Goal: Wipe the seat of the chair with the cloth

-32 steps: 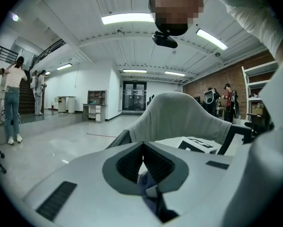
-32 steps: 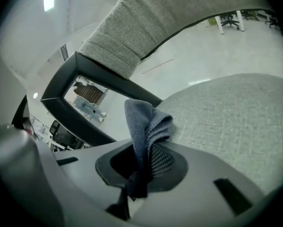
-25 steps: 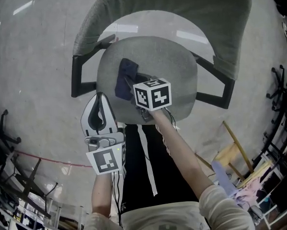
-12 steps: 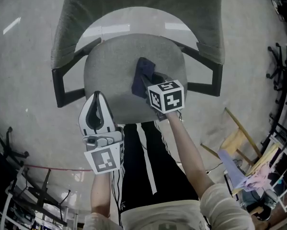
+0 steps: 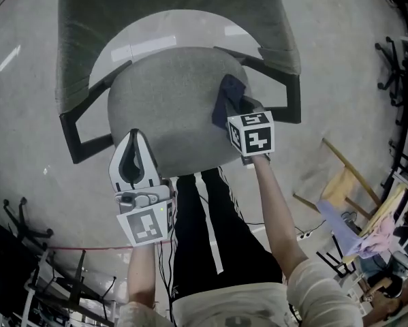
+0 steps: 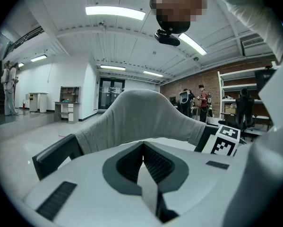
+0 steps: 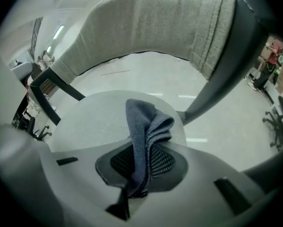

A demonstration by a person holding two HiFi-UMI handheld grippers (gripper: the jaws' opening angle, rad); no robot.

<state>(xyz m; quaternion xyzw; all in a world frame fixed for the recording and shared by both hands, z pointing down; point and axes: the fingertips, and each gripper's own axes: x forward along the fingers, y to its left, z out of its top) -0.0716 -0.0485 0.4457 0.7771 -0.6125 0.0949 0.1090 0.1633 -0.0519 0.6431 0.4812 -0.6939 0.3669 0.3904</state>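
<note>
Currently the right claw pinches the dark blue cloth over the right edge of the chair's grey seat, while the left claw, pressed together on nothing, hovers by the seat's front-left rim.

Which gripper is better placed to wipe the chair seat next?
Right. The right gripper is shut on the blue cloth over the seat; the left gripper is shut and empty.

Place: an open workshop hall is indicated.
Ceiling: strip lights are mounted.
Walls: brick, lined with shelves.
Floor: polished concrete.
</note>
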